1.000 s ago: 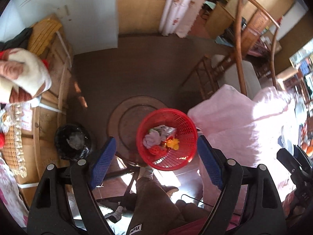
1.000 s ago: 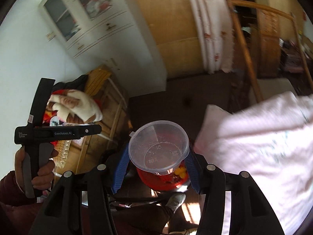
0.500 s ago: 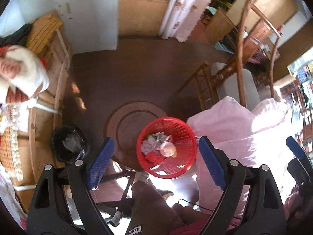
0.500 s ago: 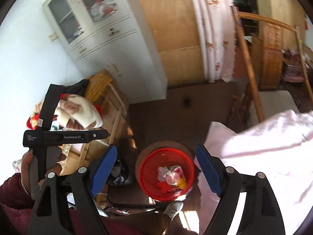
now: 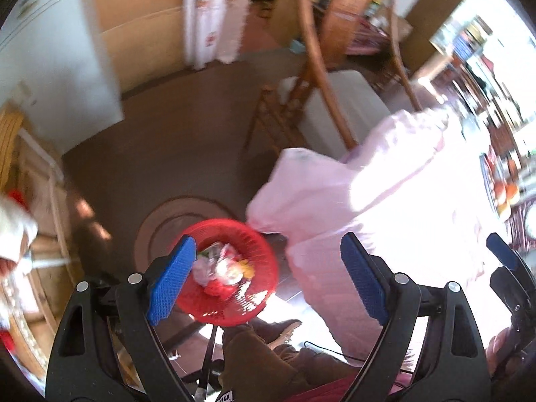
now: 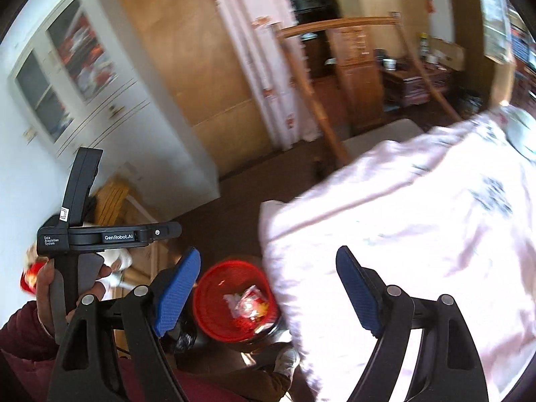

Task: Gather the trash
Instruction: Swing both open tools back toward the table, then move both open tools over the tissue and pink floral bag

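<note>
My left claw (image 5: 266, 279) is spread wide with nothing in it, and my right claw (image 6: 268, 293) is spread wide and empty too. The red basket (image 5: 227, 311) sits on the floor (image 5: 167, 154), just past the hanging corner of the pink tablecloth (image 5: 385, 207) and touching a round brown mat (image 5: 160, 221). The trash (image 5: 221, 268) is a small pile in the bottom of the basket: crinkly wrappers, something pale and crumpled, and something see-through that I cannot name because the picture is blurry. I think this stuff is very light and soft. It should squash when I pinch it, and shiny wrappers may slip, so I would pinch a scrunched-up part in the middle, not a loose flap. The basket has thin walls full of little holes. It looks light and a bit bendy, so I would take it by the rim (image 5: 264, 248) and close gently. Far over by the right edge of the table, I see some orange round things (image 5: 506, 194), but they are too blurry to tell if they are trash.
</note>
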Action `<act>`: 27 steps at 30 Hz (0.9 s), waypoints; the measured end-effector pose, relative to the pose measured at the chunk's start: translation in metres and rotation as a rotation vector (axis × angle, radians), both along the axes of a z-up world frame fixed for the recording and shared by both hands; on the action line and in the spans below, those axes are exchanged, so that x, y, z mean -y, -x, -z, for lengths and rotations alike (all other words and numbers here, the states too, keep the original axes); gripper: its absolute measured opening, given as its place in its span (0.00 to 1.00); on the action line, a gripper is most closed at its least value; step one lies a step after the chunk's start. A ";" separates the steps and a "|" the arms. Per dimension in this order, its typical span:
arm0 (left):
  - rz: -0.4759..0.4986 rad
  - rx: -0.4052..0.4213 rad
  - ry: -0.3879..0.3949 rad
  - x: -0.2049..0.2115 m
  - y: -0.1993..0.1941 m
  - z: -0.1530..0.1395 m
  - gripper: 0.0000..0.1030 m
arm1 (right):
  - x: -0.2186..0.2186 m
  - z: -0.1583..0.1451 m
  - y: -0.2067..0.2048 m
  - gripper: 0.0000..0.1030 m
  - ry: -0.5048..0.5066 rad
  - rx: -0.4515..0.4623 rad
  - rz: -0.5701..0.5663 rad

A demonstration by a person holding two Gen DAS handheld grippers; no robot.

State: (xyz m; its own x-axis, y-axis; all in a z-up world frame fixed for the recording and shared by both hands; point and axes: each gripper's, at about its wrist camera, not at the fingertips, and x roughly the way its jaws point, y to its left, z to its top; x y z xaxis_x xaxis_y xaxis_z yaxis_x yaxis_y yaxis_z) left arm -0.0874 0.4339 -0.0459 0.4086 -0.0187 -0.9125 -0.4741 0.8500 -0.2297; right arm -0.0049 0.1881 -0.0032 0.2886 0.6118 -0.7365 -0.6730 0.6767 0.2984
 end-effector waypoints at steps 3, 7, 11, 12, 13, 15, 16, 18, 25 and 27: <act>0.083 0.006 -0.004 0.022 -0.025 -0.001 0.83 | 0.029 0.000 -0.005 0.79 -0.005 0.004 0.086; 0.201 0.013 -0.007 0.054 -0.055 -0.002 0.83 | 0.069 -0.001 -0.003 0.79 -0.010 0.014 0.207; 0.342 0.019 -0.012 0.095 -0.086 -0.003 0.83 | 0.114 -0.002 0.002 0.79 -0.017 0.024 0.342; 0.373 0.021 -0.013 0.106 -0.091 -0.003 0.83 | 0.125 -0.003 0.003 0.79 -0.020 0.024 0.380; 0.410 0.024 -0.014 0.116 -0.097 -0.003 0.83 | 0.135 -0.003 0.006 0.79 -0.022 0.023 0.415; 0.487 0.028 -0.016 0.141 -0.108 -0.003 0.83 | 0.157 -0.001 0.013 0.79 -0.027 0.019 0.489; 0.522 0.028 -0.016 0.152 -0.112 -0.002 0.83 | 0.167 -0.001 0.017 0.79 -0.028 0.017 0.525; 0.598 0.024 -0.011 0.178 -0.120 0.001 0.83 | 0.190 0.000 0.026 0.79 -0.029 0.012 0.601; 0.858 0.010 0.010 0.282 -0.136 0.012 0.84 | 0.258 0.010 0.066 0.79 -0.019 -0.008 0.853; 0.930 0.004 0.022 0.312 -0.134 0.017 0.84 | 0.274 0.014 0.079 0.79 -0.011 -0.014 0.914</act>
